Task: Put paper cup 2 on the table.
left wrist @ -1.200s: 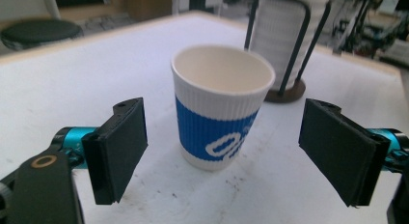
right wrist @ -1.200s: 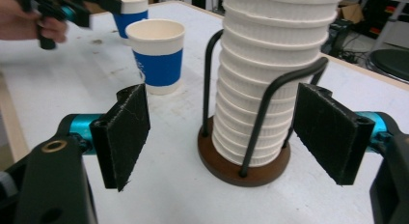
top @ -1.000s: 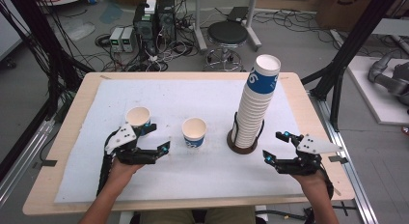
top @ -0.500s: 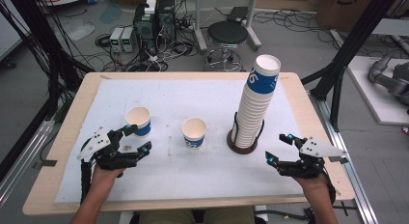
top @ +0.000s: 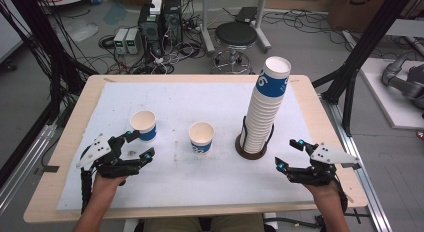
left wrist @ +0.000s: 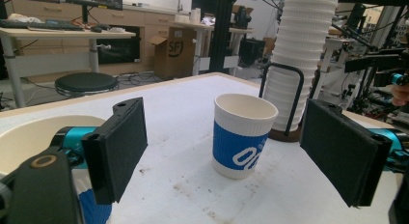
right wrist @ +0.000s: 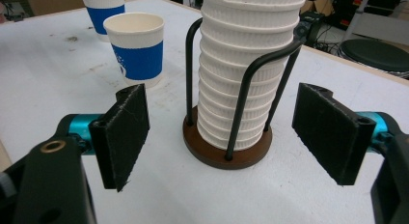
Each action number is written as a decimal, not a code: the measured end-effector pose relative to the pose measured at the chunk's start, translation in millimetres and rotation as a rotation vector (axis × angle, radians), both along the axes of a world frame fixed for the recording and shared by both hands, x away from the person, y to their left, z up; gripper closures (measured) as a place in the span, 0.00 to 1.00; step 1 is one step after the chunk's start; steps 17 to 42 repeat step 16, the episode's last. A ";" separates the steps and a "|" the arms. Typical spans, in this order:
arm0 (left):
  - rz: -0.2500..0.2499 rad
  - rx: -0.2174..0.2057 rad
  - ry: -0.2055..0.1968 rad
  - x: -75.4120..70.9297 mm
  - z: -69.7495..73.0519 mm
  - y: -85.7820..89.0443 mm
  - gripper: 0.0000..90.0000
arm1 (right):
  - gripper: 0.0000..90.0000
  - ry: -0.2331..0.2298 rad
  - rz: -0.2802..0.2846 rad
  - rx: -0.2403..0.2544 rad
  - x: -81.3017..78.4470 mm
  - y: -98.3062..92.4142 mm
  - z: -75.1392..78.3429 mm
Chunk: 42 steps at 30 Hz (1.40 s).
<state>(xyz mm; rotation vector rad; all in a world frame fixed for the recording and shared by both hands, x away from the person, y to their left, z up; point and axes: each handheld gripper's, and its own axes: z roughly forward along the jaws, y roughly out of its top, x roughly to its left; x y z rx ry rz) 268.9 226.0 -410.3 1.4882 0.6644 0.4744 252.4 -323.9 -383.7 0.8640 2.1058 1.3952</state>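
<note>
A person sits at the table (top: 65, 182), which is covered with a white mat (top: 200, 107), and holds a gripper in each hand. The left gripper (top: 134, 144) hangs low over the mat at the near left, its fingers (left wrist: 115, 147) standing well apart with nothing between them. Just beyond it, close to its outer finger, stands the left cup (top: 143, 125), a white paper cup with a blue band, upright and open at the top; in the left gripper view its rim shows at the lower left, right beside the finger, though whether the two touch is hard to say. The middle cup (top: 201, 137), of the same kind, stands upright on the mat a little to the right, apart from both grippers and near the foot of the cup stack (top: 267, 109). That stack is a tall column of nested cups, leaning slightly, kept in a black wire holder (top: 252, 144) with a round brown base. The right gripper (top: 291, 154) hovers at the near right, just beside that holder and aimed at it, its fingers (right wrist: 126, 132) spread wide and closed on nothing. Beyond the far edge of the table a round black stool (top: 236, 34) stands on the floor among loose cables
</note>
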 end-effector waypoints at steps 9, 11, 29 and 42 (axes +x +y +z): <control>-0.001 0.002 -0.001 0.5 -0.8 -1.1 0.19 | 0.23 0.004 0.003 0.001 0.7 -0.2 -0.8; 0.000 0.001 -0.003 0.7 -0.8 -1.2 0.19 | 0.23 0.002 0.001 0.001 0.9 -0.3 -0.8; -0.007 0.006 -0.001 1.2 -1.3 -2.4 0.19 | 0.23 0.001 0.000 0.001 1.4 -1.2 -0.6; -0.007 0.006 -0.001 1.2 -1.3 -2.4 0.19 | 0.23 0.001 0.000 0.001 1.4 -1.2 -0.6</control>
